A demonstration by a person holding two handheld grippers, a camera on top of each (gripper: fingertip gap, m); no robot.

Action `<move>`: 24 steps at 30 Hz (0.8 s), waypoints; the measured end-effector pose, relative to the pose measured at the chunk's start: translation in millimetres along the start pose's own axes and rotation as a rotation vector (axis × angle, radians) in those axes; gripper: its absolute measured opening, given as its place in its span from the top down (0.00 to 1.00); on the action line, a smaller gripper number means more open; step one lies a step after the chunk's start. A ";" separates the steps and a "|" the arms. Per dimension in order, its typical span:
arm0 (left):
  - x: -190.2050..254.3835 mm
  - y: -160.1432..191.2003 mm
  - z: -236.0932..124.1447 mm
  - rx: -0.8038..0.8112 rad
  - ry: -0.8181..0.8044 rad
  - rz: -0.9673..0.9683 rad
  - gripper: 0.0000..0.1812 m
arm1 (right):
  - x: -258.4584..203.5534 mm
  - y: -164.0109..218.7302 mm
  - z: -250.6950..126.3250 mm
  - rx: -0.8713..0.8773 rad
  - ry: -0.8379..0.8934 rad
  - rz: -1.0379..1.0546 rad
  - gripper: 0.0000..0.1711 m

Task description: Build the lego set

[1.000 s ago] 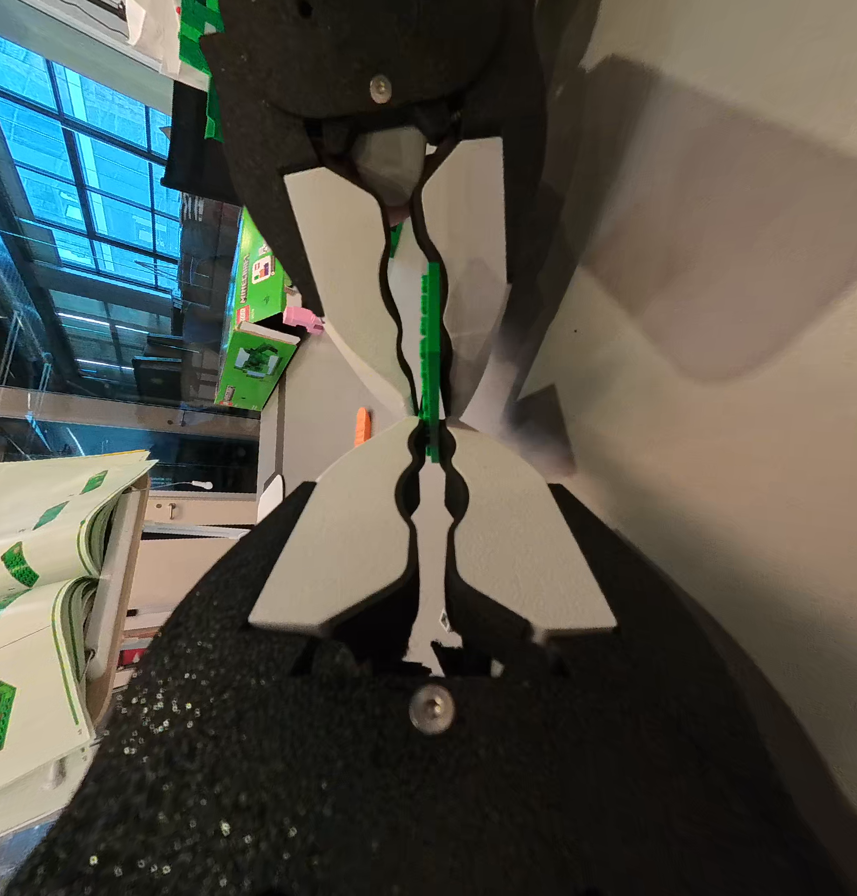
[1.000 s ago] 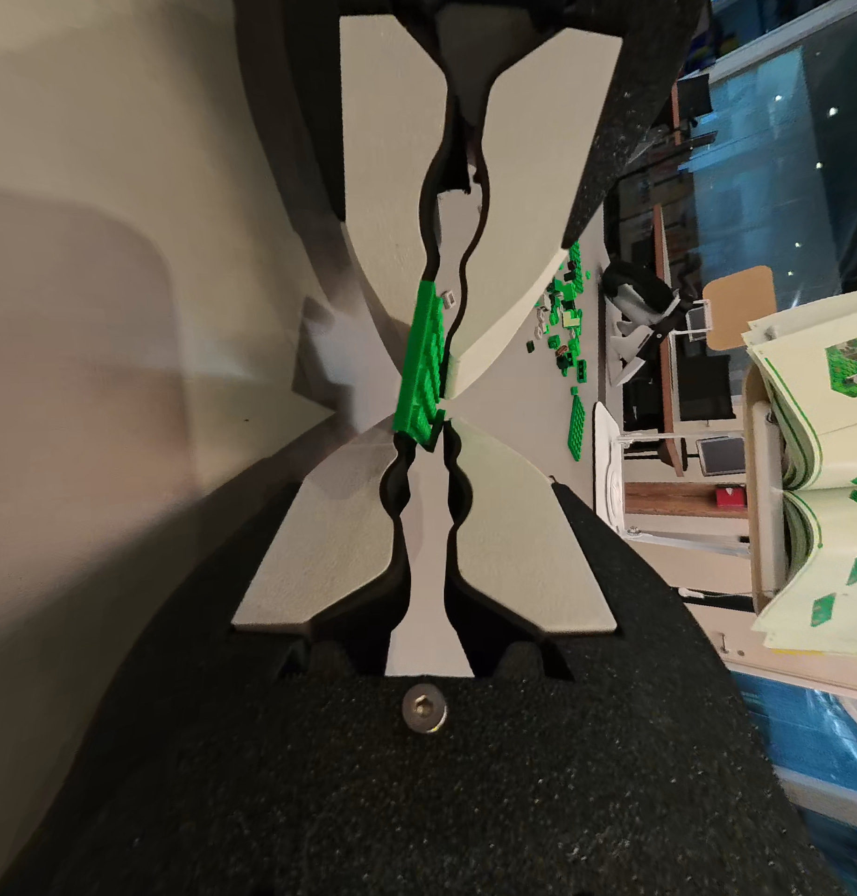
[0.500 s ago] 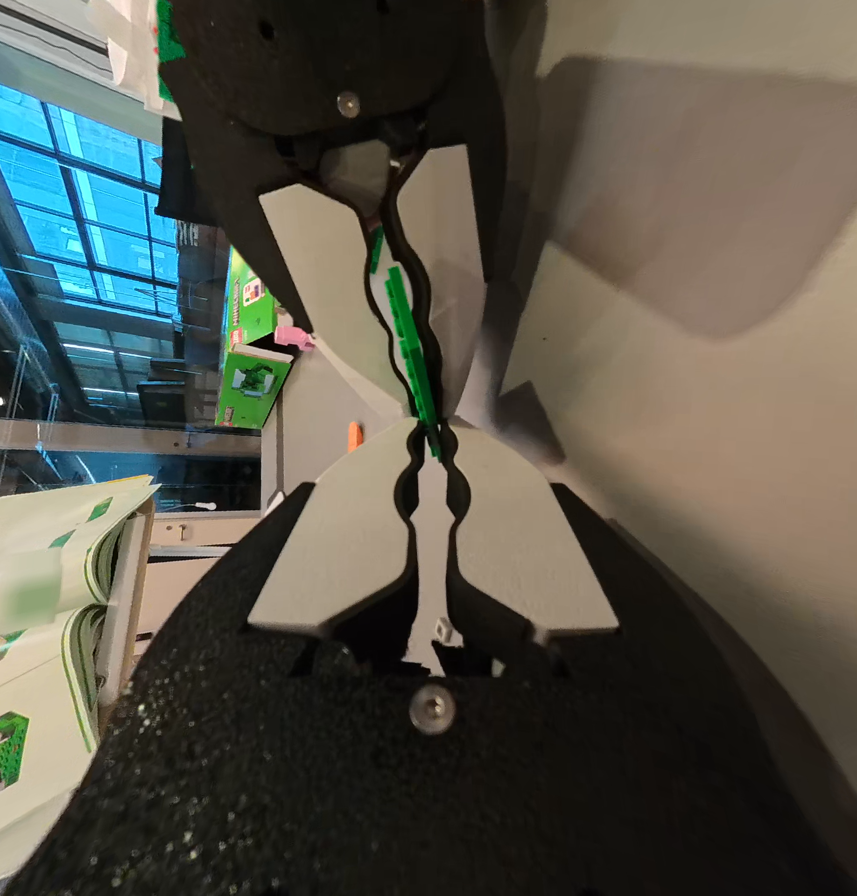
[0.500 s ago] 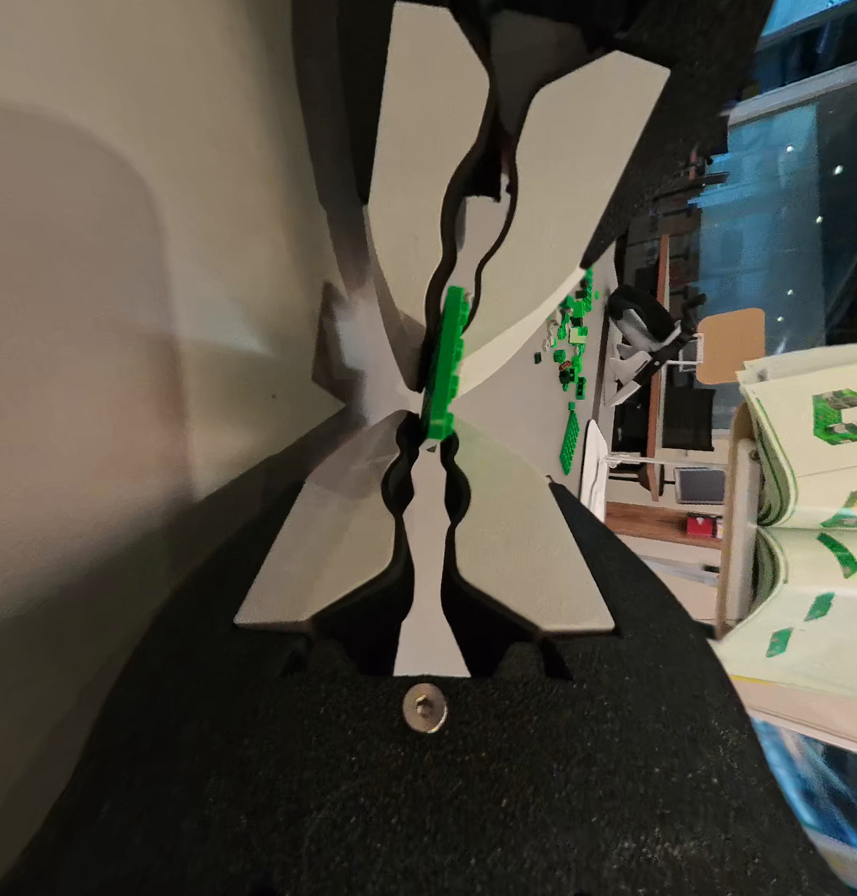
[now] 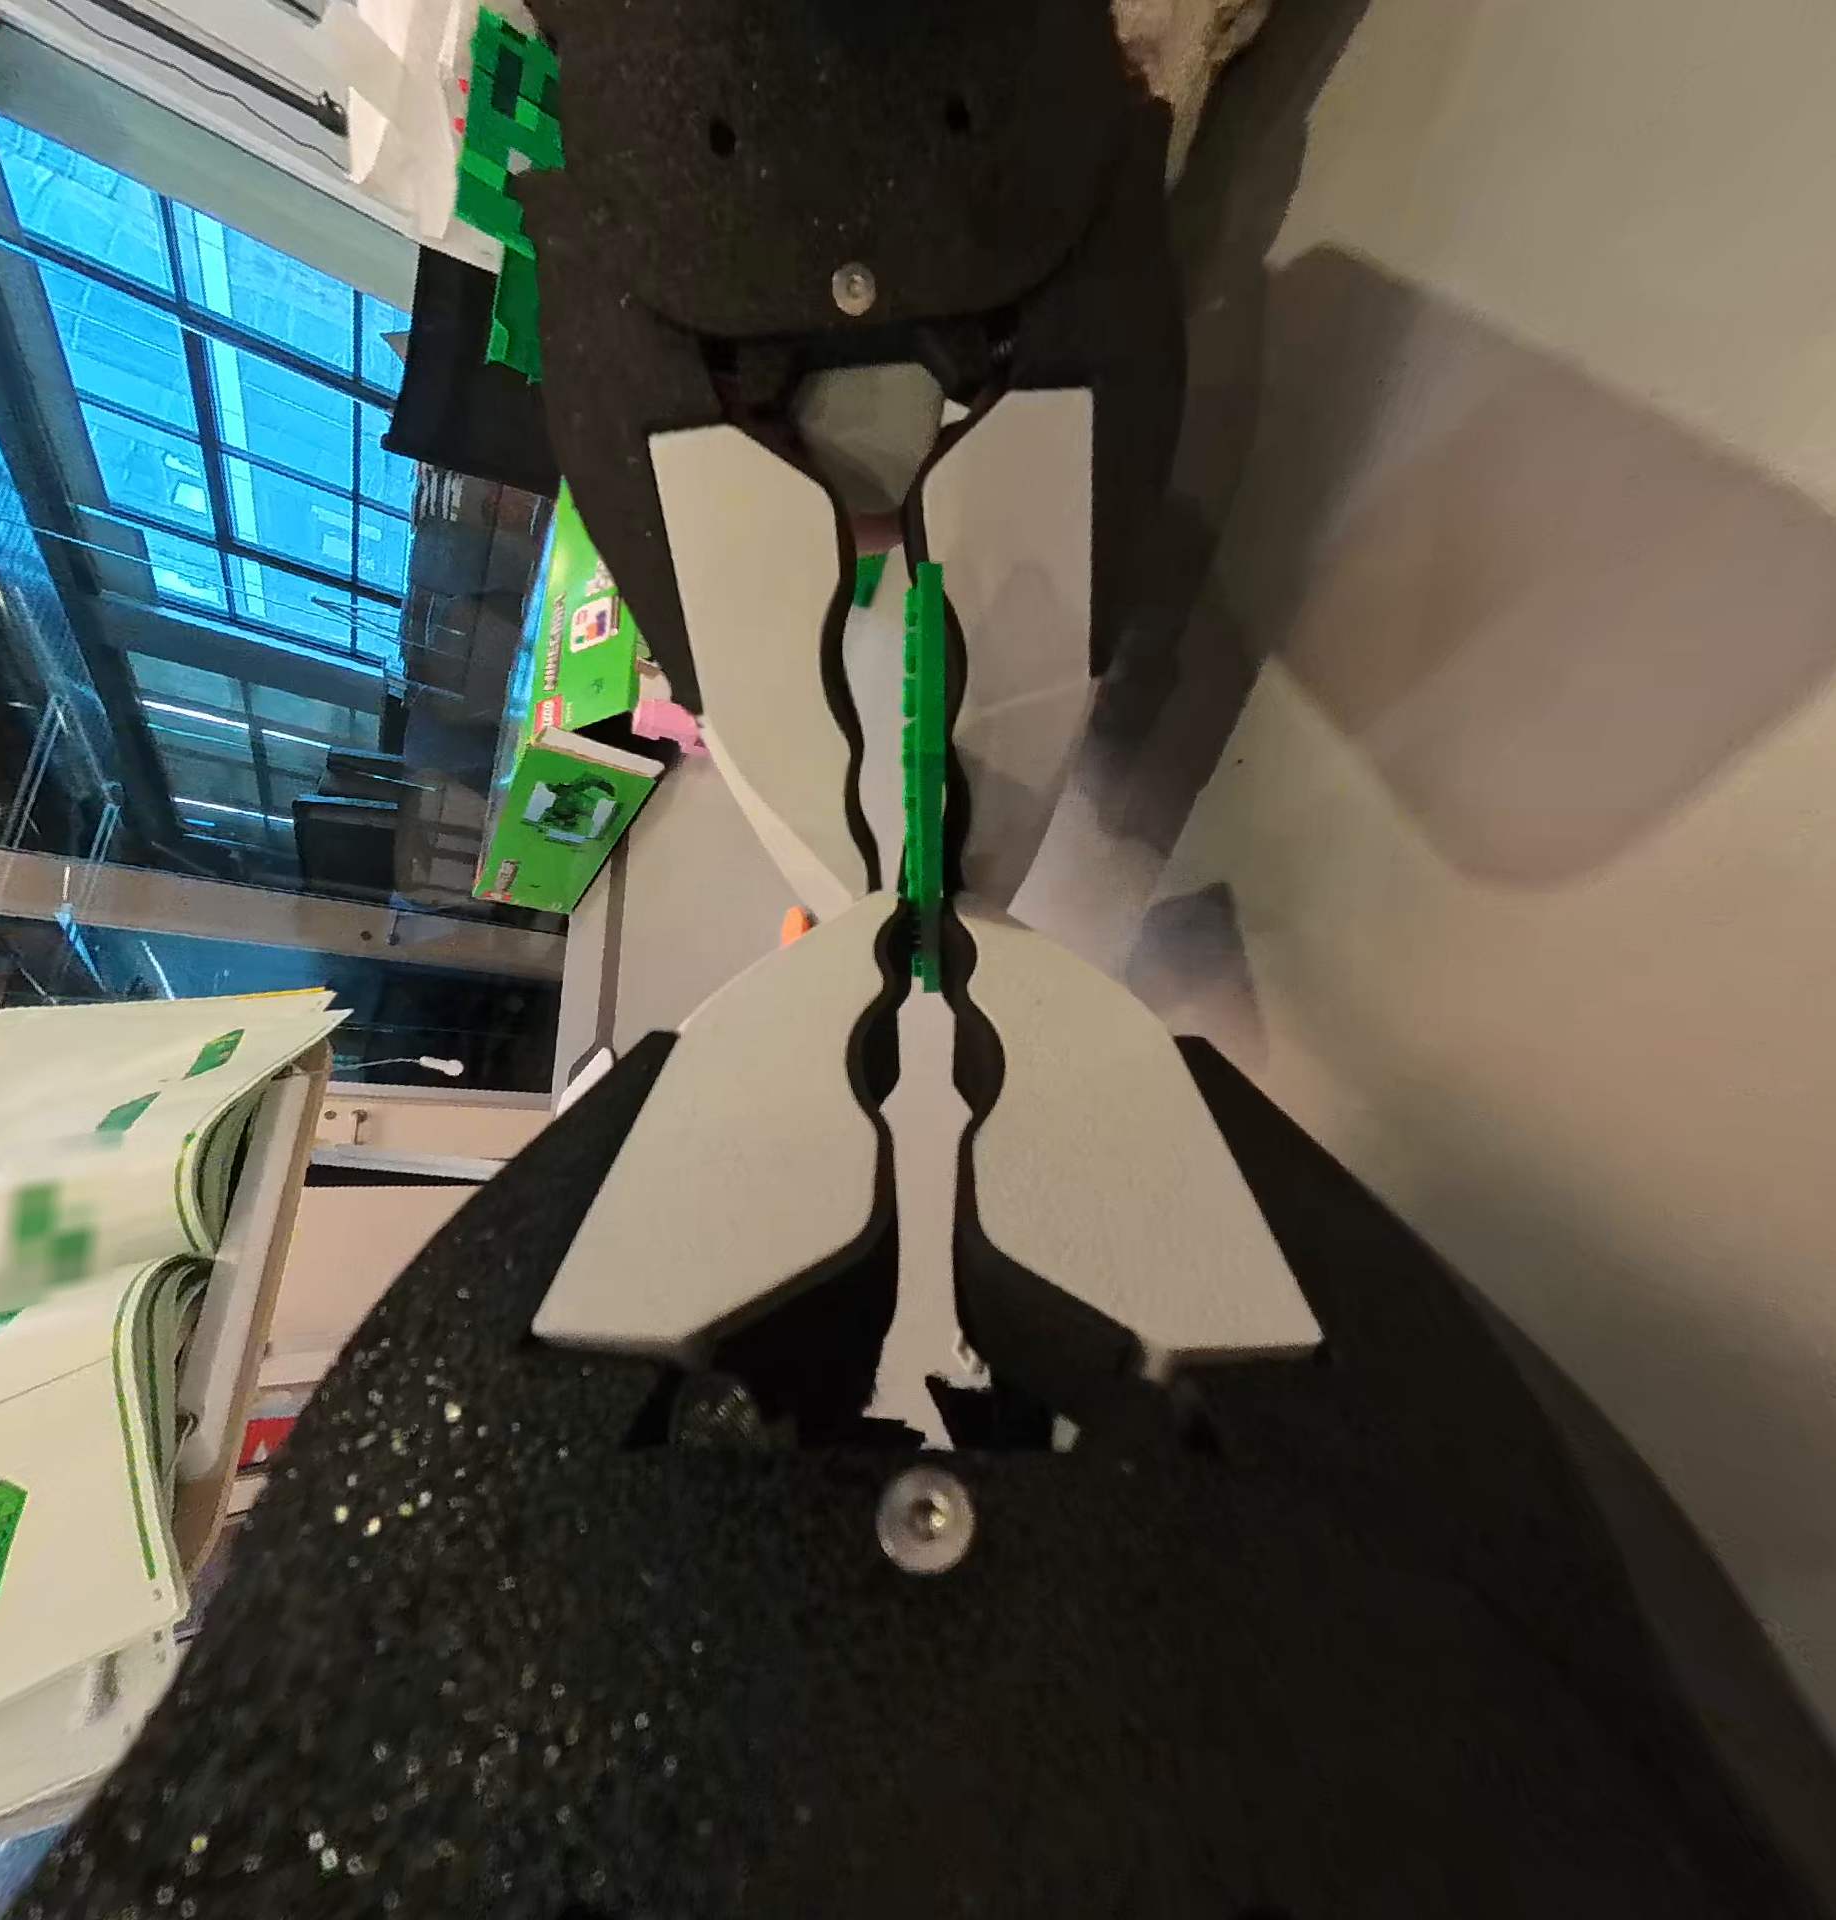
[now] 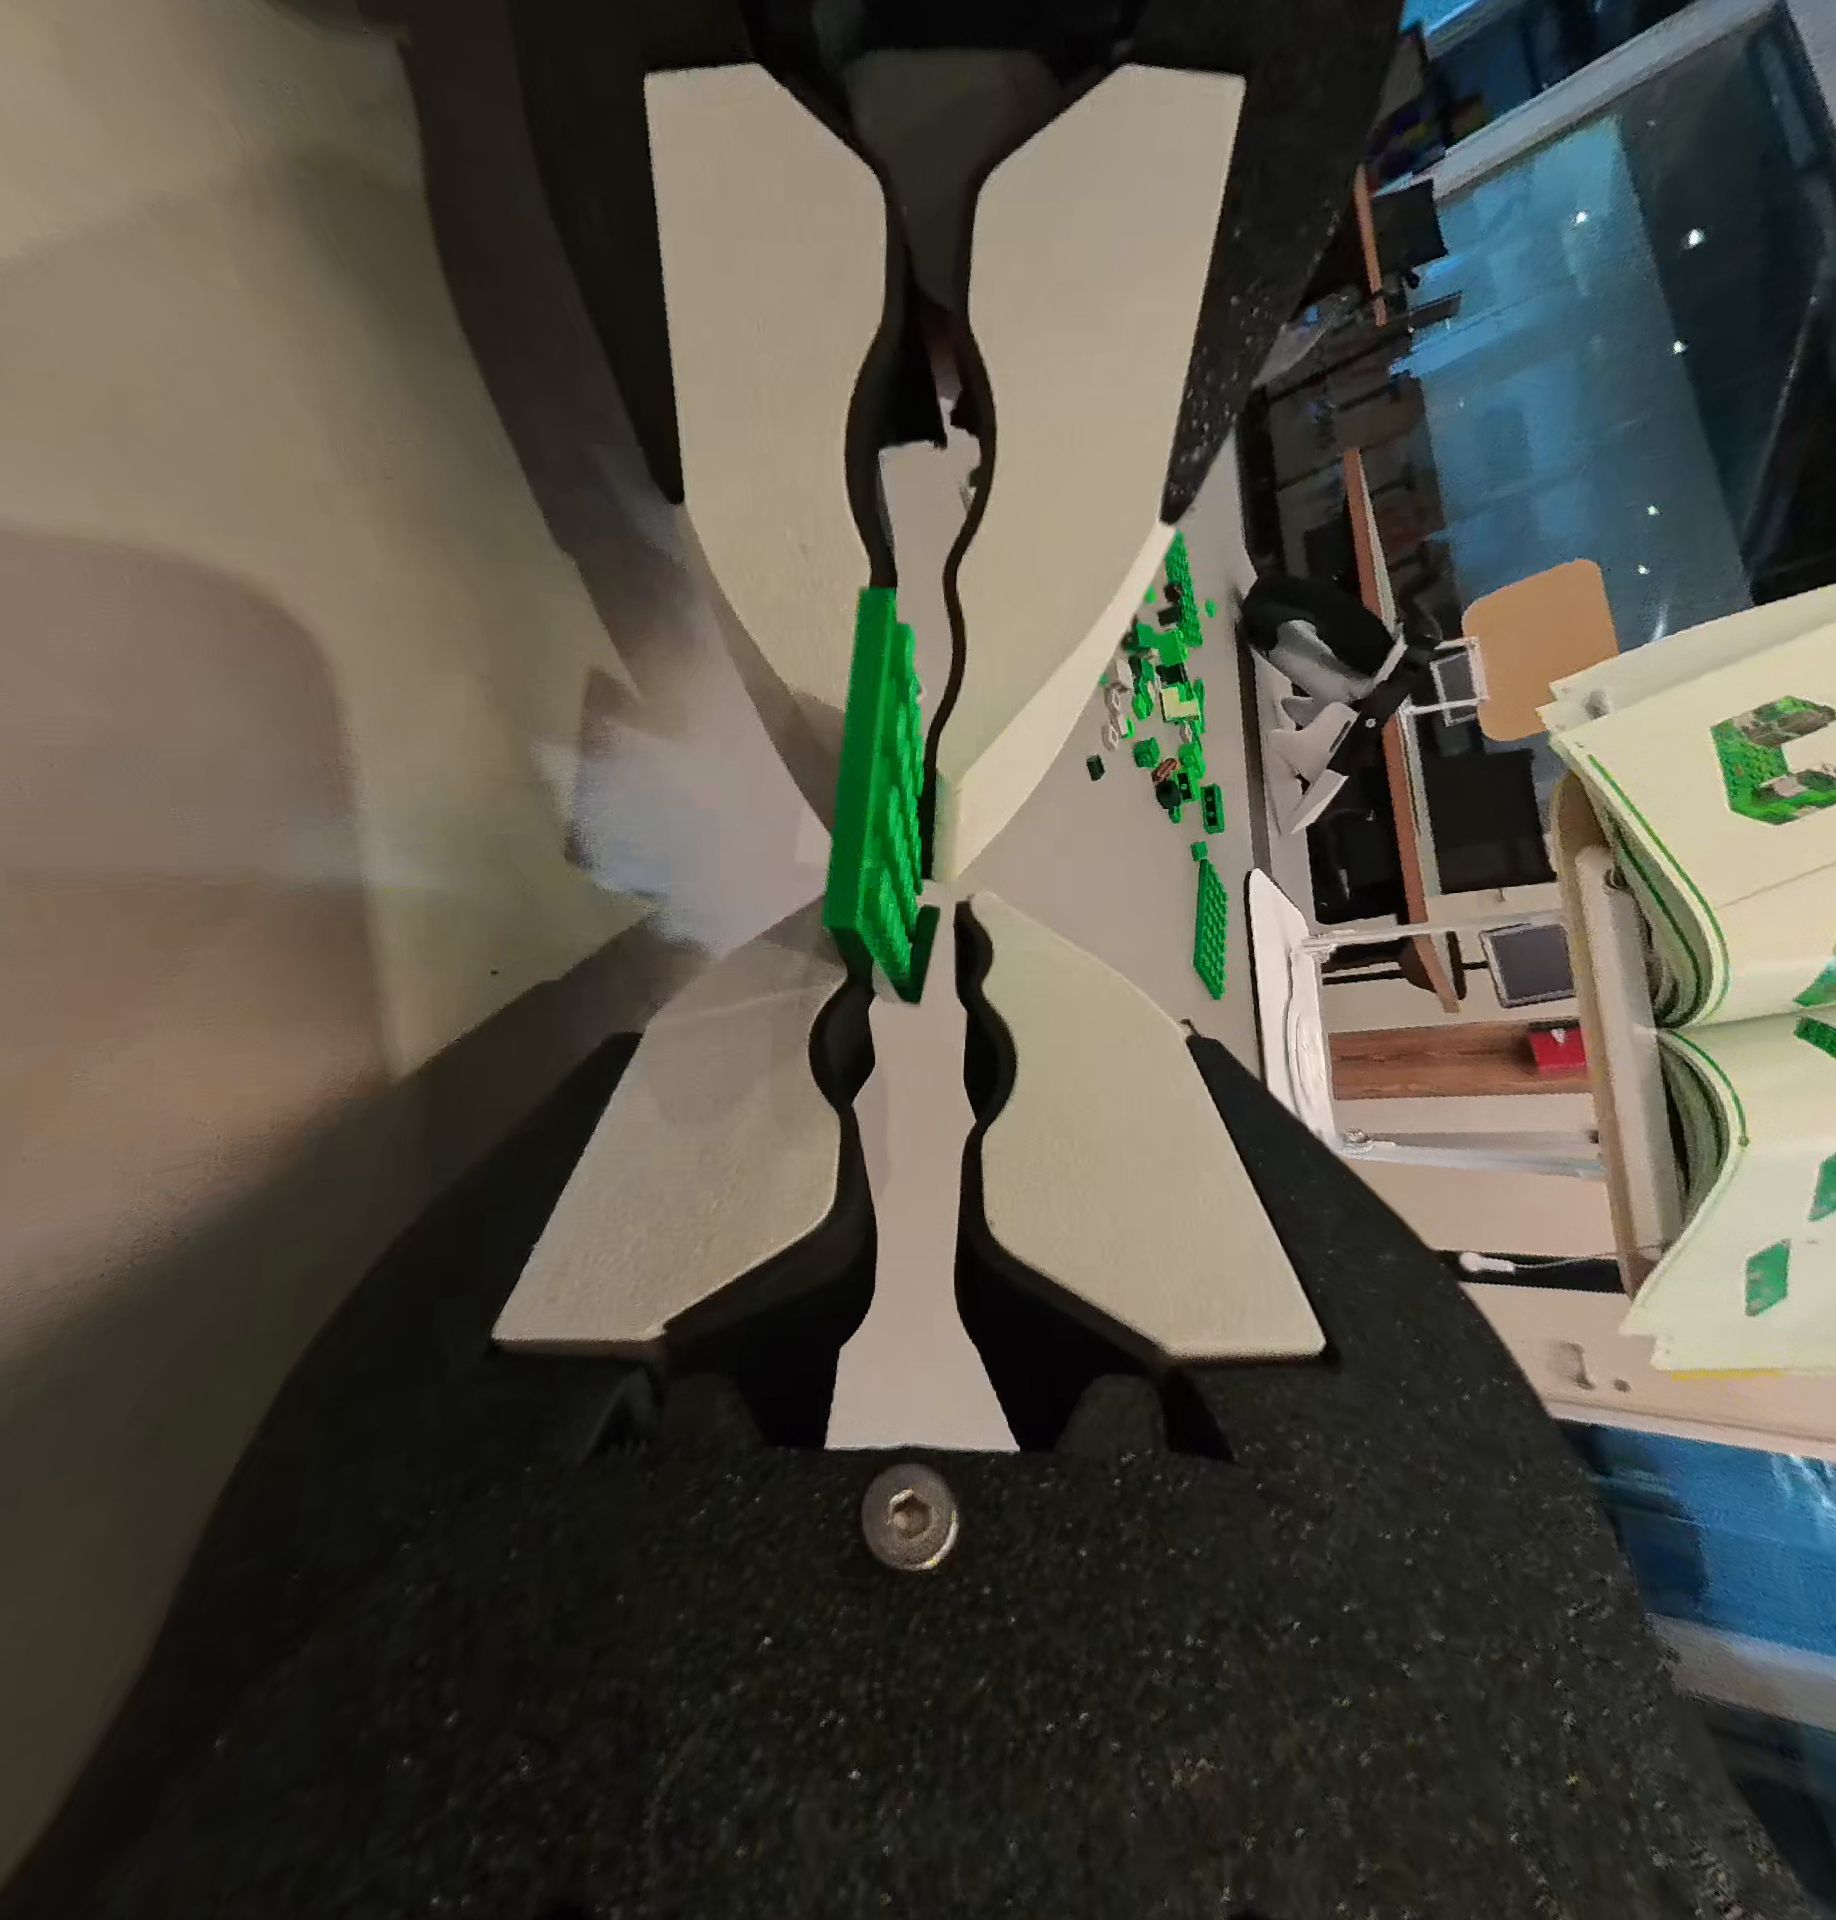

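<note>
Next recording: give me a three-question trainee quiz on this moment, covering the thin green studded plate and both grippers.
1. True or false: the thin green studded plate lies flat on the white table.
2. What grips the plate? A. only the left gripper. B. only the right gripper. C. both, meeting tip to tip.
3. Fill in: in the right wrist view, the loose green bricks lie on the ____.
Key: 1 false, it is held edge-on between the grippers; 2 C; 3 table.
</note>
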State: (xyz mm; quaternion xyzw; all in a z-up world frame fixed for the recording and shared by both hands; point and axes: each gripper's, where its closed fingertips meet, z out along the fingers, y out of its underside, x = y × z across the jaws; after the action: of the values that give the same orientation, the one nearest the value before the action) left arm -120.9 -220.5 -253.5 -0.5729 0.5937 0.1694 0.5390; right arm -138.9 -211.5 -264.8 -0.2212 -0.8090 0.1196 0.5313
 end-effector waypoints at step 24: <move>-16.4 -12.1 -10.5 0.158 -0.035 -0.182 0.98 | 15.0 -5.4 -10.7 0.090 -0.010 0.185 0.83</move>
State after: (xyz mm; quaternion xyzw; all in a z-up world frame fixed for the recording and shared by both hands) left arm -119.0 -224.4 -231.0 -0.5772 0.5413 0.0824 0.6058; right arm -135.5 -209.4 -246.0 -0.2703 -0.7814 0.2058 0.5235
